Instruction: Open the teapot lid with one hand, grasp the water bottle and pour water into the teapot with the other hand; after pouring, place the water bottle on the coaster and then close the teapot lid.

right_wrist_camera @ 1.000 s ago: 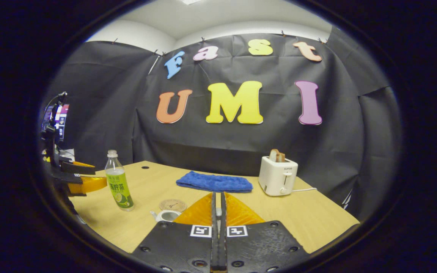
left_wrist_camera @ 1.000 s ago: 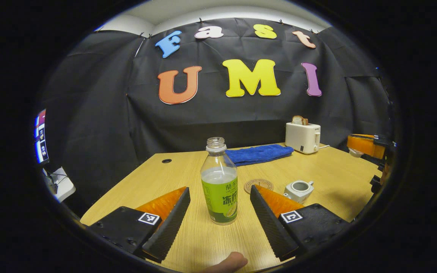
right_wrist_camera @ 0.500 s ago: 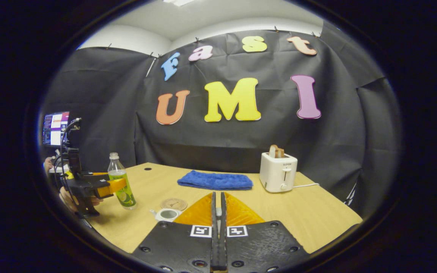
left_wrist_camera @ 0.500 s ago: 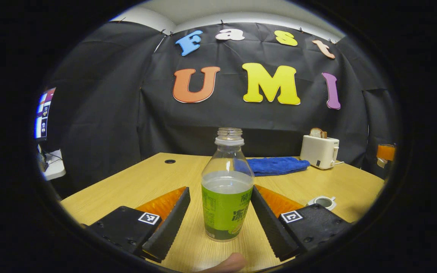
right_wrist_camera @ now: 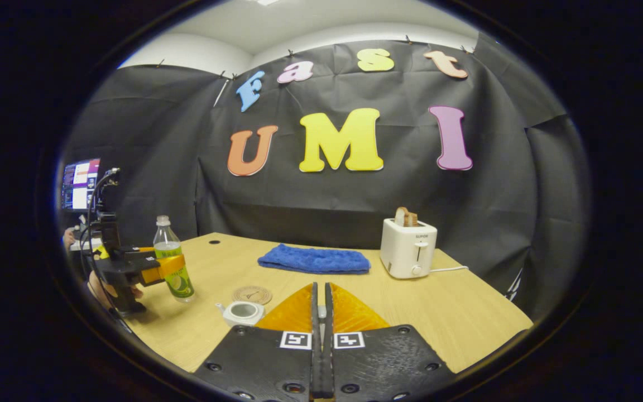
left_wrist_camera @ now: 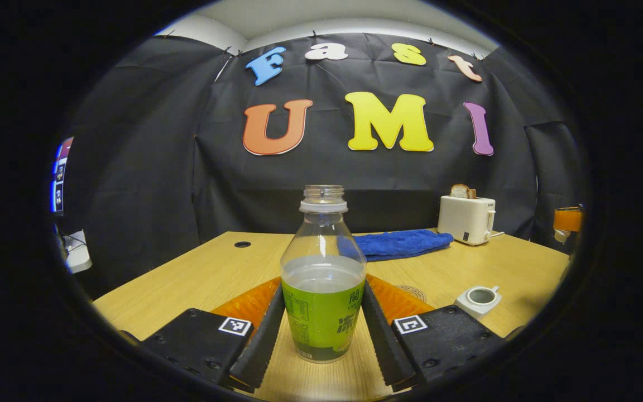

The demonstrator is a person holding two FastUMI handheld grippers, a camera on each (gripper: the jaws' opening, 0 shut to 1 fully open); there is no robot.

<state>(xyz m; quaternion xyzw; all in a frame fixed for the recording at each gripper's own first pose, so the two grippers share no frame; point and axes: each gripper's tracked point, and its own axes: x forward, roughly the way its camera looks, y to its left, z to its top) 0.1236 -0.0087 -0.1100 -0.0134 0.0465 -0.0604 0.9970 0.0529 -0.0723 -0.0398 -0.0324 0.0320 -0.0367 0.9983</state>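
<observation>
So left claw [left_wrist_camera: 321, 329] pinching water bottle [left_wrist_camera: 323, 279] mid-label, bottle upright on bench [left_wrist_camera: 500, 268], cap off. Teapot [left_wrist_camera: 479, 300] lidless, low right of bottle, coaster [right_wrist_camera: 252, 294] just behind. Right claw [right_wrist_camera: 320, 312] pressed together, parked above teapot.

A blue towel [right_wrist_camera: 315, 260] lies flat at the table's [right_wrist_camera: 466, 318] far side, around twelve o'clock. A white toaster [right_wrist_camera: 408, 255] (toast poking out of its slot) stands at two o'clock, well apart from the towel. A lit monitor [right_wrist_camera: 78, 183] sits off at nine o'clock.
</observation>
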